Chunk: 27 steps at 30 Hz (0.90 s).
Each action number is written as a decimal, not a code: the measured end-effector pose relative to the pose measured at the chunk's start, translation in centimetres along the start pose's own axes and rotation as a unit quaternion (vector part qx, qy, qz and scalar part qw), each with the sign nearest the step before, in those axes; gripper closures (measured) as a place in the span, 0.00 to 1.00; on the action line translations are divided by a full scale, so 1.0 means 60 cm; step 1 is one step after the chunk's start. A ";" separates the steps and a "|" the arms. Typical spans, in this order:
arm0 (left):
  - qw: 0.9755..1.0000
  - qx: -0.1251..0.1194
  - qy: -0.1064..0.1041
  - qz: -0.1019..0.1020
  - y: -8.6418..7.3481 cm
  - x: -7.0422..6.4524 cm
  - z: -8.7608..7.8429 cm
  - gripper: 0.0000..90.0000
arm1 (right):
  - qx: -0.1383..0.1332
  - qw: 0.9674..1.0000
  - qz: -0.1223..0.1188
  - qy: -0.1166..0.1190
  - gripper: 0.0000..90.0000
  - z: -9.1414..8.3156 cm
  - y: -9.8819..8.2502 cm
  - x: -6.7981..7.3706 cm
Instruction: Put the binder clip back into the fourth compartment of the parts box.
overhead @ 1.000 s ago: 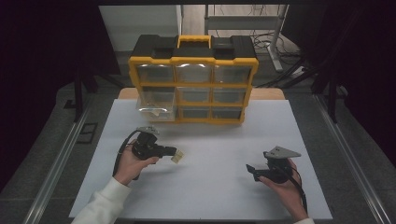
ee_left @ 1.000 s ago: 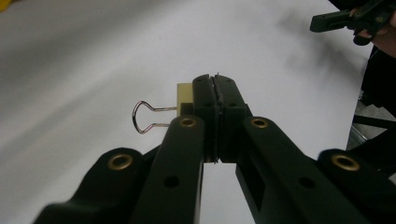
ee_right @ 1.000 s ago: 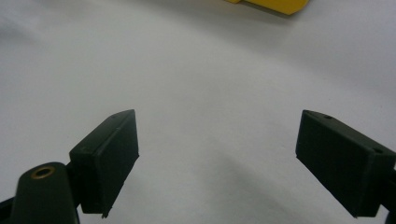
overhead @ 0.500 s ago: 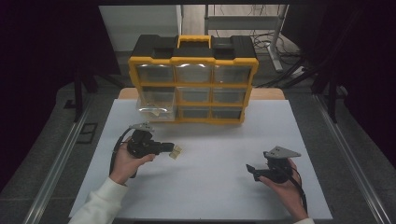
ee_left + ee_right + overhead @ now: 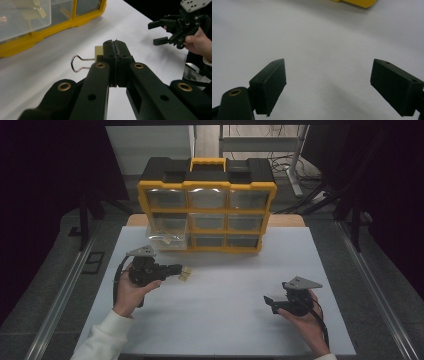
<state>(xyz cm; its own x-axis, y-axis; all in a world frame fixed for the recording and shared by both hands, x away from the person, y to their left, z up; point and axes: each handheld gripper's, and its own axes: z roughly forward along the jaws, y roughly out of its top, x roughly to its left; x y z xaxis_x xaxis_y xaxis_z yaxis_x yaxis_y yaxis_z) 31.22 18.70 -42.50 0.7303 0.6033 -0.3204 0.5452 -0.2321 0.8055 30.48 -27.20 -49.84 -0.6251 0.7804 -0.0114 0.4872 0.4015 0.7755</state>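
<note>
My left gripper (image 5: 177, 269) is shut on a small cream binder clip (image 5: 185, 274) over the left part of the white table. In the left gripper view the closed jaws (image 5: 115, 45) pinch the clip's cream body (image 5: 98, 50), and its wire handle (image 5: 79, 64) sticks out to the left. My right gripper (image 5: 270, 303) rests low at the right of the table, open, with nothing between its fingers (image 5: 270, 83). It also shows far off in the left gripper view, as the right gripper (image 5: 158, 33) held by a hand.
A yellow and black organizer (image 5: 207, 185) with clear drawers stands at the back of the white table (image 5: 225, 285). Its bottom-left drawer (image 5: 165, 238) sticks out toward me, just beyond the left gripper.
My left gripper has carried the clip a little away from me, toward the organizer. The right gripper has stayed put.
</note>
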 end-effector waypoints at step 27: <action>0.999 -0.040 0.014 0.012 0.049 -0.005 -0.035 0.99 | -0.005 1.000 0.000 0.001 0.15 -0.004 0.001 0.000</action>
<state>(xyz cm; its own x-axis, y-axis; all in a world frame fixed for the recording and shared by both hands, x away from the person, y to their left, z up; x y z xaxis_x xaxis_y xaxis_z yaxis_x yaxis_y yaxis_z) 31.77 19.44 -38.98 0.7307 0.6195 -0.2870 0.4920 -0.1862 0.8505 30.38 -27.28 -49.63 -0.6256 0.7801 -0.0103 0.4815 0.3964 0.7817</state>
